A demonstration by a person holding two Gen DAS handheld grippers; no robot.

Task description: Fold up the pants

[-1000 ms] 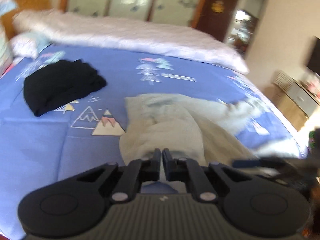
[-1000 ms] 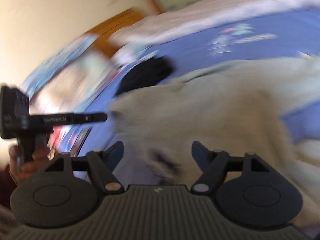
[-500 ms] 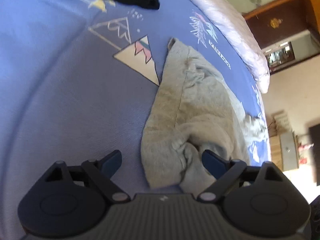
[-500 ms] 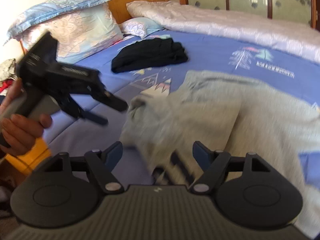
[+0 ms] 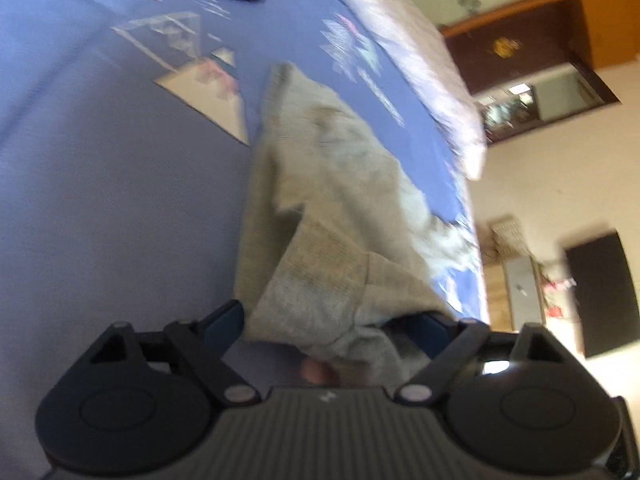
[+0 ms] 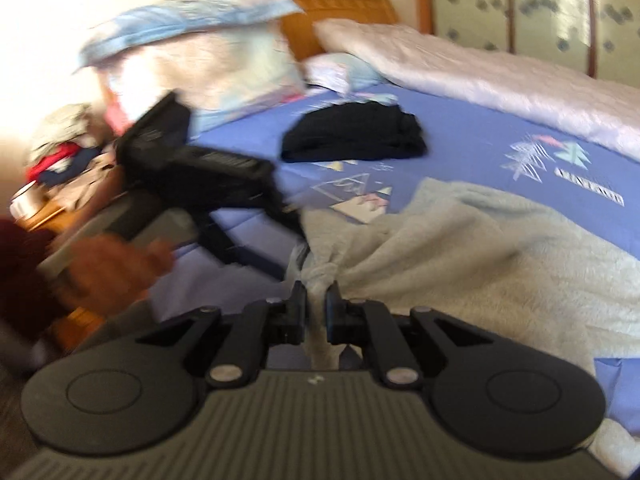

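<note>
A: So, which step is in hand?

B: Getting a grip on the grey pants (image 5: pixel 320 208), I judge, before the first fold. They lie rumpled on the blue bedspread (image 5: pixel 100 200), running from about six o'clock up toward twelve in the left wrist view. The left gripper (image 5: pixel 328 324) has its jaws spread wide, with a bunched end of the cloth sitting between them, not yet pinched.

A: And the right side?

B: The right gripper (image 6: pixel 316 312) has its jaws drawn nearly together, grasping a gathered twist of the same pants (image 6: pixel 460 248), which spread away toward three o'clock. At nine o'clock in that view the left gripper (image 6: pixel 208 184) appears again in the person's left hand (image 6: pixel 116 264), reaching for the cloth edge; it is blurred, so I can't be sure it touches.

A: What does the next move call for?

B: Likely the left jaws closing on the end they straddle, then both ends lifted and drawn apart so the legs lie flat. The cloth looks soft and thick; a shallow pinch could slip.

A: Any containers?

B: None that I can make out. At eleven o'clock in the right view a black garment (image 6: pixel 352 132) lies on the bedspread, well apart from the pants, with pillows (image 6: pixel 200 52) beyond.
</note>
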